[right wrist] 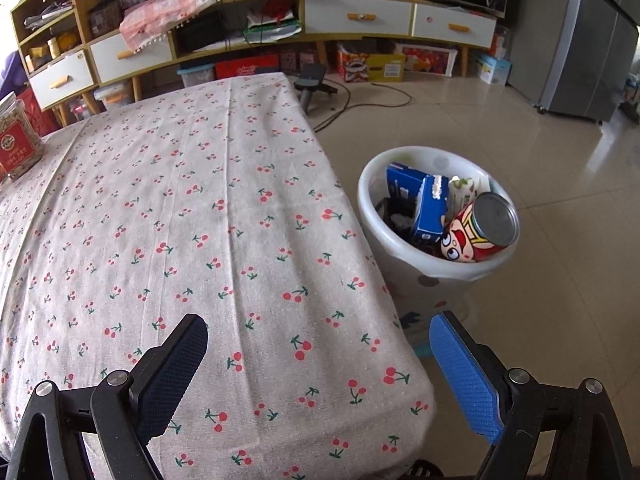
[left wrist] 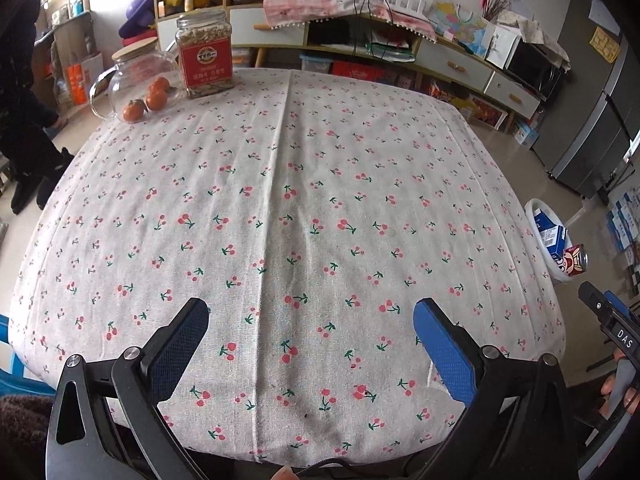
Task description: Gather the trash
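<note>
Left wrist: above the near table [left wrist: 280, 200] edge, tilted down, facing the far shelving [left wrist: 400, 40].
Right wrist: near table corner, tilted down, bin [right wrist: 400, 248] close.
Shared: tablecloth, bin, labelled jar [left wrist: 205, 54], shelving.

- Tablecloth [left wrist: 304, 208]: woven cloth, matt, faintly creased, with a printed cherry pattern.
- Waste bin [right wrist: 370, 216]: smooth, slightly translucent white plastic.
- Can [right wrist: 480, 228] in the bin: metal, with a dull silvery end and a glossy printed wall.
- Blue carton [right wrist: 430, 208]: printed cardboard.
- Left gripper [left wrist: 311, 320] and right gripper [right wrist: 318, 334]: pads of finely textured rubbery material; black matt plastic arms with shiny metal pins.
- Jar [left wrist: 205, 54]: clear, glossy, with a red paper label.
- Floor [right wrist: 540, 152]: polished glossy tiles.
</note>
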A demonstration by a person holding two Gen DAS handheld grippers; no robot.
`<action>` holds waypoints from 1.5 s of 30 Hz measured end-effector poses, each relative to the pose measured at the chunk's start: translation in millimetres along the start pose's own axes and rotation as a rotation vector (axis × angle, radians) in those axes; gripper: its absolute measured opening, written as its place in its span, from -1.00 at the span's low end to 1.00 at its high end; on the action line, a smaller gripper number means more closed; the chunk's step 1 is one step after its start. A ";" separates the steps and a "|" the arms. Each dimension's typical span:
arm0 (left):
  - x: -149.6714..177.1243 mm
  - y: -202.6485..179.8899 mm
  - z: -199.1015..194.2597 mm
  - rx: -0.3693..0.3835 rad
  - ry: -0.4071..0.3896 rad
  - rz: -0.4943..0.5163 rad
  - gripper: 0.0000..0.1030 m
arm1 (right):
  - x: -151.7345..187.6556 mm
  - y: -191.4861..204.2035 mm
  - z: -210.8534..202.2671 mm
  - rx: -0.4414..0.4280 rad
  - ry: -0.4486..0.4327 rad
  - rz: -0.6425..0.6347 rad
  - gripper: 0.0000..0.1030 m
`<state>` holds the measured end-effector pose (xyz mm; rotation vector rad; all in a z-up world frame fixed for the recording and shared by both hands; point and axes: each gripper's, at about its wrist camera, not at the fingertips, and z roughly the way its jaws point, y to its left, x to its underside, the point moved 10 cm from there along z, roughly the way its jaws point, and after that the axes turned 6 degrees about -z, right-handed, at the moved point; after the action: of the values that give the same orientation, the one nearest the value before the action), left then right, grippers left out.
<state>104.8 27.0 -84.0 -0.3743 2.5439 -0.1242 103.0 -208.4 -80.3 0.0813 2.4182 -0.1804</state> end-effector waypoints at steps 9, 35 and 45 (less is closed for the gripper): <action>-3.8 -7.8 -5.7 0.004 -0.033 0.010 1.00 | 1.4 -5.3 2.5 0.026 0.003 -0.003 0.83; -0.9 -13.6 -11.1 -0.041 -0.075 0.038 1.00 | 1.9 -12.0 -1.9 0.027 -0.009 0.015 0.85; 0.8 -19.1 -14.1 -0.045 -0.090 0.059 1.00 | 1.3 -12.5 -1.0 0.020 -0.010 0.018 0.85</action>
<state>101.1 8.7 -69.4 -0.3155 2.4692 -0.0269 100.0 -220.5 -79.0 0.1107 2.4055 -0.1963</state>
